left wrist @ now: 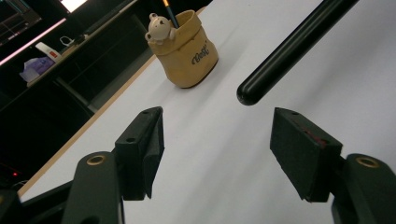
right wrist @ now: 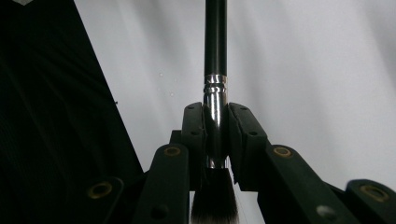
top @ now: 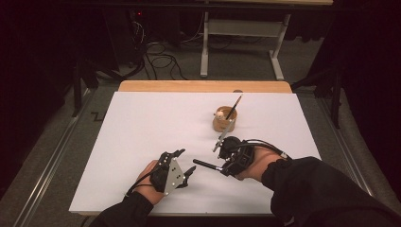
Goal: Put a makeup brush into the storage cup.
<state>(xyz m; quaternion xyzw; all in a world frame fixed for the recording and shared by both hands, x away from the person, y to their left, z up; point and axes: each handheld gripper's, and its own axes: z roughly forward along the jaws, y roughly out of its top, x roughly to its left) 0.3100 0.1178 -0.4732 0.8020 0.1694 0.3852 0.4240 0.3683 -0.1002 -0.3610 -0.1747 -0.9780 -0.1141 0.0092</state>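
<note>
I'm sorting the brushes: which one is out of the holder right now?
The black-handled brush, clamped at its metal ferrule by the right hand-held gripper. The other brush stands in the bear-decorated holder.

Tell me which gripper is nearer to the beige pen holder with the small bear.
Right. The right gripper, clamped on a brush, sits just below the pen holder. The left gripper is farther, down-left of it.

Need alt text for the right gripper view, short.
The right tool is clamped on the silver ferrule of a black-handled brush, whose handle runs straight up the frame over the white table. The bristles hang at the bottom edge between the jaw arms.
</note>
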